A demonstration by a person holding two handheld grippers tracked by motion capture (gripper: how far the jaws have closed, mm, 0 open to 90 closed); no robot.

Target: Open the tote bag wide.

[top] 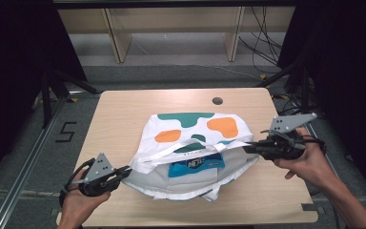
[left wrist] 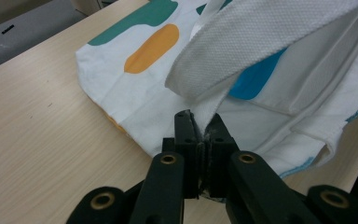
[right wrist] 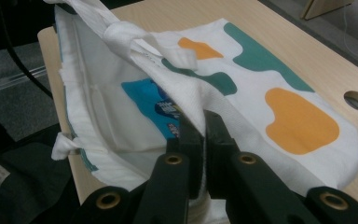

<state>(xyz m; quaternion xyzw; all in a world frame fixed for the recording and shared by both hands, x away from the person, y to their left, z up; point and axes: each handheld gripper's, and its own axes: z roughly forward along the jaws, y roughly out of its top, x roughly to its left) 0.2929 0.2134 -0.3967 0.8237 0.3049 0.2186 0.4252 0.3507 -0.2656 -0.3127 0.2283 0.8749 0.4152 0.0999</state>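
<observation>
A white cloth tote bag (top: 190, 143) with green and orange patches lies on the wooden table (top: 124, 105), its mouth facing the person and held wide apart. A blue packet (top: 196, 163) lies inside it. My left gripper (top: 127, 170) is shut on the bag's upper rim at the left corner of the mouth (left wrist: 203, 123). My right gripper (top: 246, 147) is shut on the same upper rim at the right corner (right wrist: 200, 116). Between them a white handle strap (top: 195, 149) stretches across the opening. The bag's lower layer (top: 190, 188) rests flat on the table.
A round cable hole (top: 217, 100) sits in the table beyond the bag. Wooden shelving legs (top: 119, 43) and loose cables (top: 262, 43) stand on the floor behind. The near table edge (top: 195, 220) lies just below the bag's mouth.
</observation>
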